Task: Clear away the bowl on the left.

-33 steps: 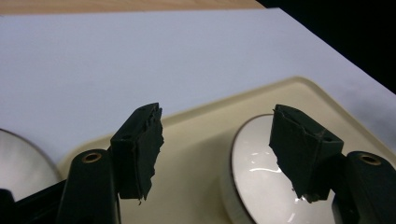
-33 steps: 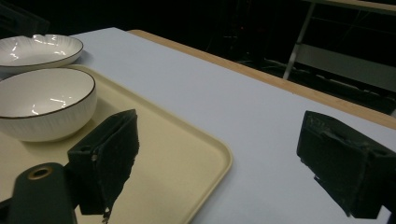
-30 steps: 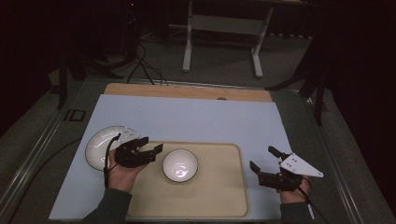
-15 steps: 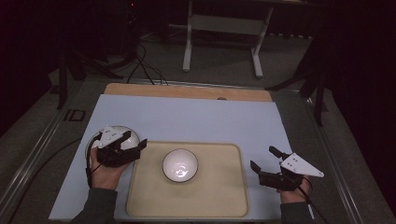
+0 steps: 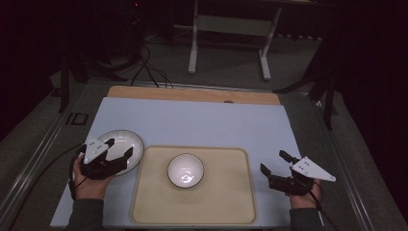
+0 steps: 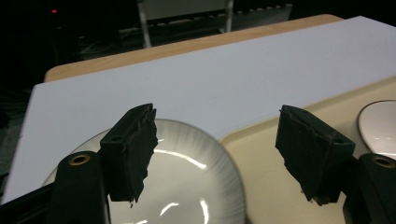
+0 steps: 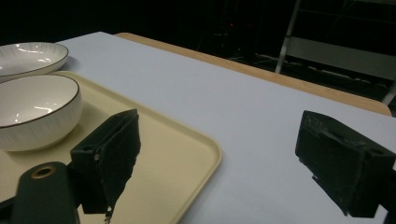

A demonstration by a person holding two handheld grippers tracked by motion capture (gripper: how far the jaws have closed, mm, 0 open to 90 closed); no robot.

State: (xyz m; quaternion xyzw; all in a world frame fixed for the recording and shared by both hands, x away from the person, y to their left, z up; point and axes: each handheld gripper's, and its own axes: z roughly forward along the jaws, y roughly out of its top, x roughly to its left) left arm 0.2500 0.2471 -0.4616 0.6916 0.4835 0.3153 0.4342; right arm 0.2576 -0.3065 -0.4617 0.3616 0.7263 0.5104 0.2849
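Reaching for the shallow white ribbed ceramic plate (image 5: 120, 144) near counter's left edge, left tongs (image 5: 118, 151) have just been opening, nothing gripped yet. Bite the thin glazed rim square; it's slick. Beige plastic tray (image 5: 231, 202) w/ round white bowl (image 5: 185, 170) mid-front. Right tongs (image 5: 273, 165) released, idle by right edge.

Dark, dimly lit room. Beyond the table (image 5: 192, 120), with its pale blue top and wooden far edge, a grey floor (image 5: 231, 72), a white metal stand (image 5: 228, 29) on two legs, black cables (image 5: 144, 67), one small red light (image 5: 136, 5).
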